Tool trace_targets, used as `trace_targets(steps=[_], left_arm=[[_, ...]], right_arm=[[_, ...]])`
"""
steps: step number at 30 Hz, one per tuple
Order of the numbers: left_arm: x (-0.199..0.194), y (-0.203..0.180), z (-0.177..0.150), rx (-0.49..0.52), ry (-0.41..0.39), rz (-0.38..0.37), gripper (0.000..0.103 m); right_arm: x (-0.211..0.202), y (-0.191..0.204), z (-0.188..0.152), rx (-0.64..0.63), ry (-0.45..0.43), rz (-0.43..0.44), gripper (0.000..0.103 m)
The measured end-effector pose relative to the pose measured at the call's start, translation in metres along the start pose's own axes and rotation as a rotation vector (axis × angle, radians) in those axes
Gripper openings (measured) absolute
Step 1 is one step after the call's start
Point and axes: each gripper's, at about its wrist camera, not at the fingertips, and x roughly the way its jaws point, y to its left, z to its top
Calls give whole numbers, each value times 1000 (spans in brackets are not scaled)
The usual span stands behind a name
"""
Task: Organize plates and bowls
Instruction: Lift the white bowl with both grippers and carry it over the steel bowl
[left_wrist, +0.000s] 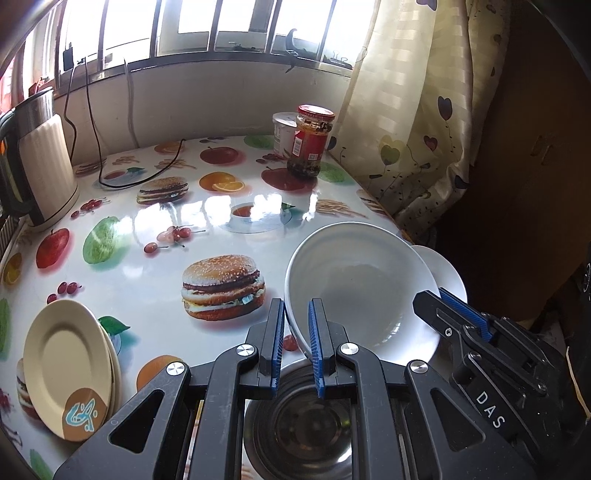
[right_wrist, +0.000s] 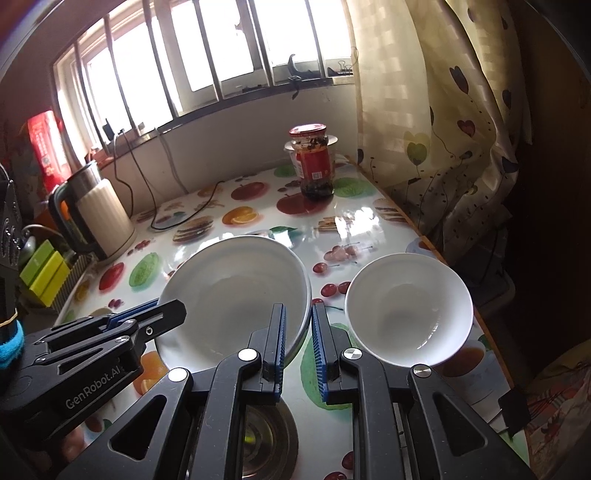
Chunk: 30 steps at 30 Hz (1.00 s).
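Note:
My left gripper is shut on the near-left rim of a large white bowl, which is held a little above the table. My right gripper is shut on the same large white bowl at its right rim. Each gripper also shows in the other view: the right gripper and the left gripper. A smaller white bowl sits on the table to the right, partly hidden behind the large one as the smaller bowl. A steel bowl lies below my fingers. Cream plates are stacked at the left.
A cream kettle with its black cable stands at the back left. A red-lidded jar and a white tub stand at the back. The curtain hangs along the table's right edge.

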Motion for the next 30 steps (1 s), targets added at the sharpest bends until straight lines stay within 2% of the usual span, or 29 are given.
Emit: trace_targets(steps=[14, 30], left_arm=[[-30, -5, -20, 9, -26, -17, 14], [-36, 2, -52, -3, 10, -22, 14]], right_arm=[[-35, 8, -17, -5, -29, -5, 15], [-54, 20, -50, -16, -18, -9, 15]])
